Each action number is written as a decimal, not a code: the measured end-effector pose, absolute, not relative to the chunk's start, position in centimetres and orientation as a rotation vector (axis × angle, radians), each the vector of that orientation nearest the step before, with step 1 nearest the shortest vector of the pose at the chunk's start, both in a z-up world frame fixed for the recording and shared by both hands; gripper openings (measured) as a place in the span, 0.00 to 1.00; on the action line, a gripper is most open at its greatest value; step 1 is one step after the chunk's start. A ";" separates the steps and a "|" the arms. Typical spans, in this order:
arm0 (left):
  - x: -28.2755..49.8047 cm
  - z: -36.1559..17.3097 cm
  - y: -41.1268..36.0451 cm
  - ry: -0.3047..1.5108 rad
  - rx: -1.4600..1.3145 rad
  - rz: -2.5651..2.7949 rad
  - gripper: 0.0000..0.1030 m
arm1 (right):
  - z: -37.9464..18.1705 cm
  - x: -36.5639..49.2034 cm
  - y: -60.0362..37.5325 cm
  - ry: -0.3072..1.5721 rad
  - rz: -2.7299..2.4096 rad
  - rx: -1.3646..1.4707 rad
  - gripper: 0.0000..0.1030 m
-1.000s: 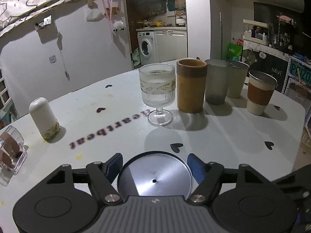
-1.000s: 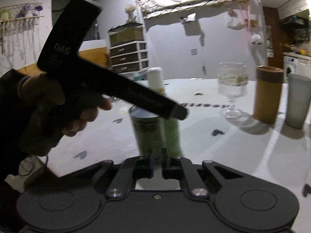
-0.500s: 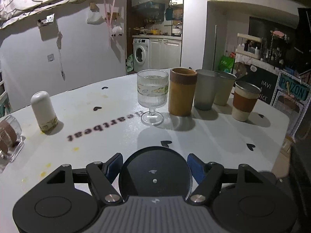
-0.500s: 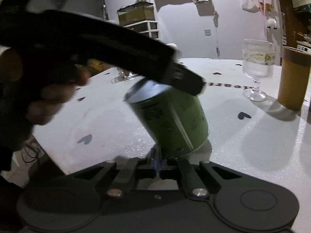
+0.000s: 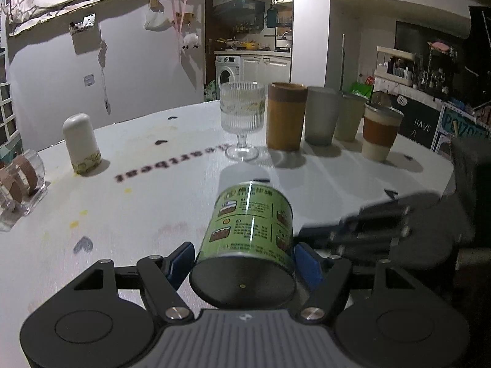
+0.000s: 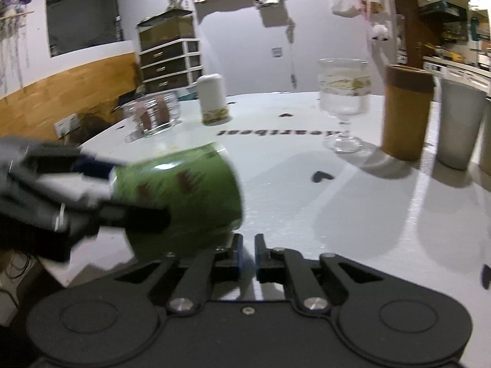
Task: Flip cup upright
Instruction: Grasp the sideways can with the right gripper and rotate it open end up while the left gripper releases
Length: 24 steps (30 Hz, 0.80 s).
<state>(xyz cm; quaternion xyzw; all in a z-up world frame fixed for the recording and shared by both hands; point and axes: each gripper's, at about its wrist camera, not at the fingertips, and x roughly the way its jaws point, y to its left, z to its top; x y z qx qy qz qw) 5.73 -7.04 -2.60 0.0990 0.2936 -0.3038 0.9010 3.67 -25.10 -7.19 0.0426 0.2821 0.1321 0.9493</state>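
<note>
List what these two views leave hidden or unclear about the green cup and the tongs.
- Green cup mouth: left view shows only its closed dark base; the mouth faces away.
- Same cup in the right view: motion blur smears its label and hides whether it touches the table.
- Left tongs: the cup covers the pad contact.
- Right tongs: nearly closed, holding nothing.

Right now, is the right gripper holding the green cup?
No: the right gripper has its jaws nearly together with nothing between them, while the green cup sits tilted between the jaws of the left gripper.
</note>
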 end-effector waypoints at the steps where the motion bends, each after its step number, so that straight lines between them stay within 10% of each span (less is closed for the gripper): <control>1: 5.5 -2.7 -7.0 0.589 0.203 -0.614 0.70 | -7.0 3.7 -25.5 0.568 0.251 0.104 0.13; 14: 3.1 -3.9 -7.6 0.474 0.174 -0.497 0.70 | -5.3 5.7 -29.5 0.638 0.336 0.638 0.64; 24: 2.4 -4.2 -7.1 0.459 0.176 -0.492 0.70 | -7.5 9.5 -27.3 0.842 0.397 0.907 0.70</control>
